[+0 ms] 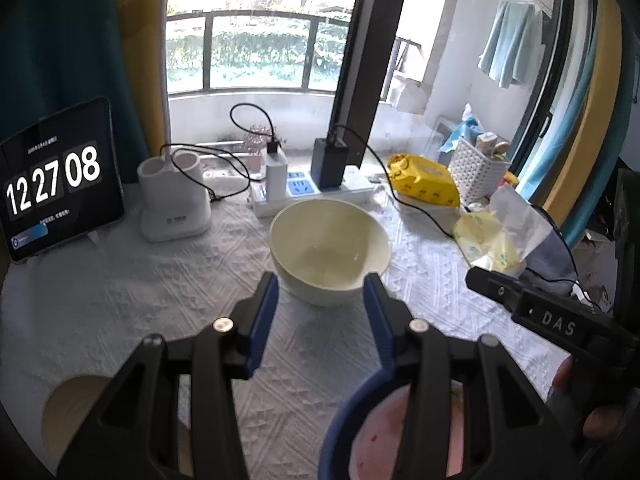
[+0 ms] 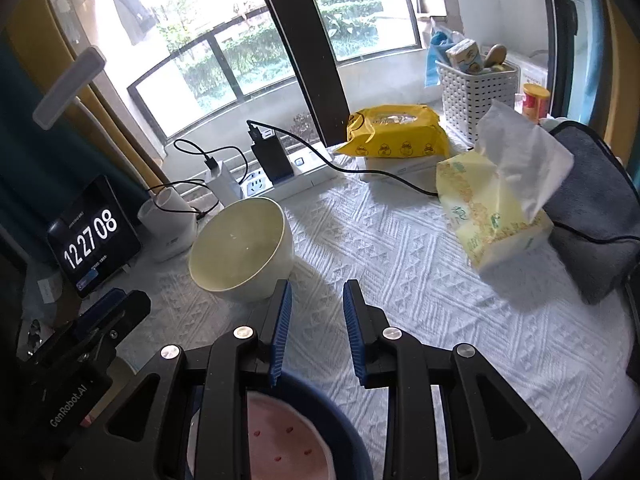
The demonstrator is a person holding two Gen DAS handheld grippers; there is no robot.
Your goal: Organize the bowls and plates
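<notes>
The left gripper [image 1: 320, 300] stands partly open with nothing between its blue pads; the cream bowl [image 1: 330, 246] sits just ahead of it. The right gripper [image 2: 316, 308], narrower and also empty, has that bowl ahead to its left. A blue-rimmed plate [image 2: 320, 420] lies beneath both.

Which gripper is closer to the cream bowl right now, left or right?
Left, though only slightly. The left gripper points straight at the cream bowl, its open fingertips just short of the near wall. The right gripper sits beside the bowl, aimed past it at bare tablecloth.
</notes>
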